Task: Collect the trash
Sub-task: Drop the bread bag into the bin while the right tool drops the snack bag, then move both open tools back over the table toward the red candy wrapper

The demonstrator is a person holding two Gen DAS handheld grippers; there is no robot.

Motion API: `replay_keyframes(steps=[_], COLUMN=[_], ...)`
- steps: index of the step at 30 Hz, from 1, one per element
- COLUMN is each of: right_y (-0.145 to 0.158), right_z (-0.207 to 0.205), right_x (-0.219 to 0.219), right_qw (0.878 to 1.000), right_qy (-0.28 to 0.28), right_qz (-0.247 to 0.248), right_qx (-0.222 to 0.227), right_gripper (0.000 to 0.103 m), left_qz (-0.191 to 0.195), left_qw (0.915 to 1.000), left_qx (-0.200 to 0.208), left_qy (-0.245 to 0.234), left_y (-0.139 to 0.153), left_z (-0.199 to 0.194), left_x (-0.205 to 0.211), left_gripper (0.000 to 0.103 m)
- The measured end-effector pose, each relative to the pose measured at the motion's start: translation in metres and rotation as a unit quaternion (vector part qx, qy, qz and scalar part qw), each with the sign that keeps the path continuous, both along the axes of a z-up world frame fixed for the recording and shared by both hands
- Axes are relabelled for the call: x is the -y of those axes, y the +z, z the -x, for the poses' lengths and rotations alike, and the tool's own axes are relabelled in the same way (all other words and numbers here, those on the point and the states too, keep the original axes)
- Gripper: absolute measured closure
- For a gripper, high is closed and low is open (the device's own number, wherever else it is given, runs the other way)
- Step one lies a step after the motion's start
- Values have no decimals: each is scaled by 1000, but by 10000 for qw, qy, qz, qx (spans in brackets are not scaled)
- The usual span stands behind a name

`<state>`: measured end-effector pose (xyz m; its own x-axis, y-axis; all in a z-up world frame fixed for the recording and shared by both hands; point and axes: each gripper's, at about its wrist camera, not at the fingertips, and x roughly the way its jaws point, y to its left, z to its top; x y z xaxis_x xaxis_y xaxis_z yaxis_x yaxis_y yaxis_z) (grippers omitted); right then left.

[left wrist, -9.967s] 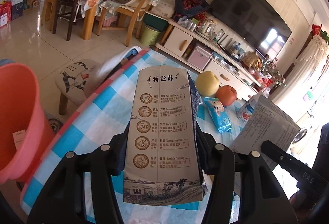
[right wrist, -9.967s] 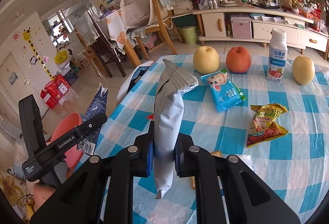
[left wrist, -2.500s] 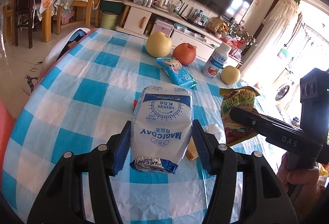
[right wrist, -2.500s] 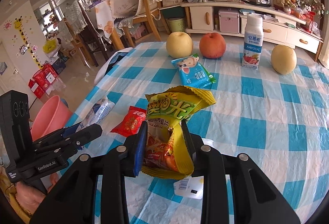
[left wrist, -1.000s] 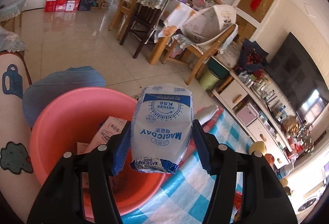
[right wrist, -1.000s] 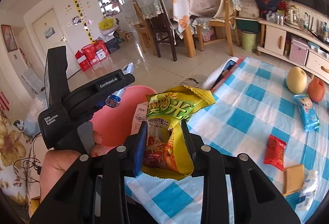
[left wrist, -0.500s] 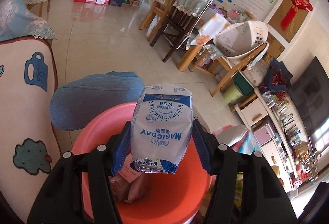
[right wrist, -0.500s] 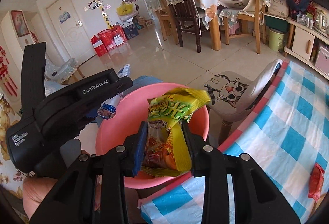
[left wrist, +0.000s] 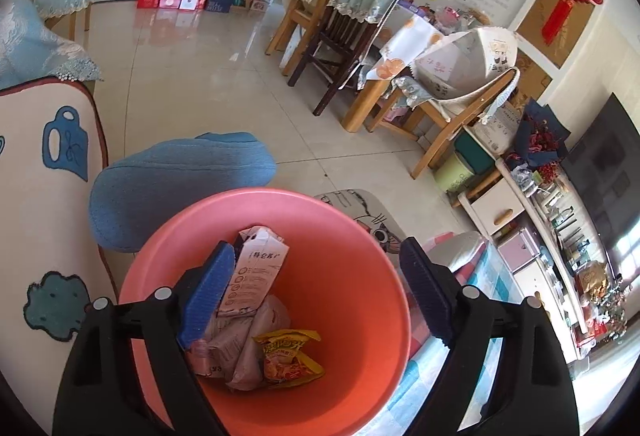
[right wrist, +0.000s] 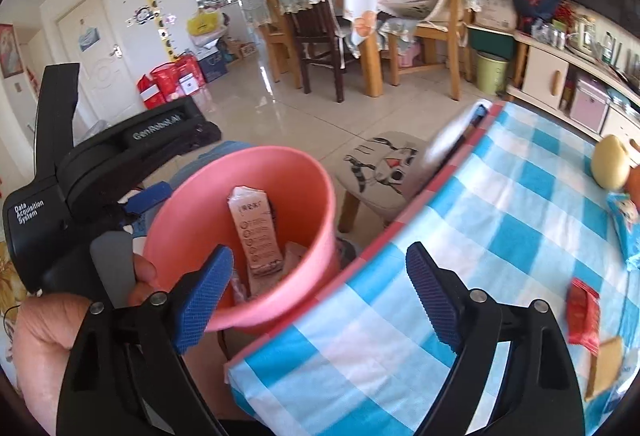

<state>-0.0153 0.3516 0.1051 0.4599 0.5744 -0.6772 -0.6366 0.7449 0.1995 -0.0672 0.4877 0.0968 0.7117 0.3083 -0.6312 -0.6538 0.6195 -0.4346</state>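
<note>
Both tongs are hanging wide and empty over the bin [left wrist: 360, 236] — the left gripper [left wrist: 316, 296] has just been springing open with nothing between its pads, and the right gripper [right wrist: 320, 296] likewise, jaws spread and bare. Down in the bin the trash is settling: the carton [left wrist: 256, 276] is leaning at about 11 o'clock, the yellow bag [left wrist: 288, 356] is lying at 6 o'clock beside crumpled white pouches [left wrist: 240, 348].

The release is looking clean, so the job now is getting out well. I'd be lifting both grippers straight up, keeping the jaws wide so no pad is snagging the carton's top edge or nudging the rim — the left blue pad [left wrist: 208, 296] is sitting very near that carton.

In the right view the person's hand [right wrist: 52, 332] is gripping the left tool at 9 o'clock, close to the bin wall; worth keeping the two tools from knocking together.

More is waiting on the table [right wrist: 500, 236]: a red packet [right wrist: 584, 316] at 3 o'clock and a tan packet [right wrist: 606, 364] just beside it. The pear [right wrist: 608, 164] is no trash, by my reckoning.
</note>
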Motion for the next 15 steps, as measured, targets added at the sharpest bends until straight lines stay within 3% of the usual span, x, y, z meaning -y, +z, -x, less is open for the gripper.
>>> replay_keyframes(steps=[5, 11, 15], right_y=[3, 5, 7], right_z=[1, 8, 12], right_x=[34, 71, 93], right_qw=[9995, 9977, 9962], right_qy=[-293, -562, -717], right_qz=[134, 330, 422], right_qx=[13, 174, 248], right_gripper=[15, 11, 9], left_qz=[-48, -240, -331], left_qw=[9990, 9949, 9917], left_qx=[442, 837, 881], left_qy=[-57, -515, -875], left_y=[4, 11, 14], left_z=[0, -9, -18], left_x=[11, 35, 53], left_gripper=[12, 5, 4])
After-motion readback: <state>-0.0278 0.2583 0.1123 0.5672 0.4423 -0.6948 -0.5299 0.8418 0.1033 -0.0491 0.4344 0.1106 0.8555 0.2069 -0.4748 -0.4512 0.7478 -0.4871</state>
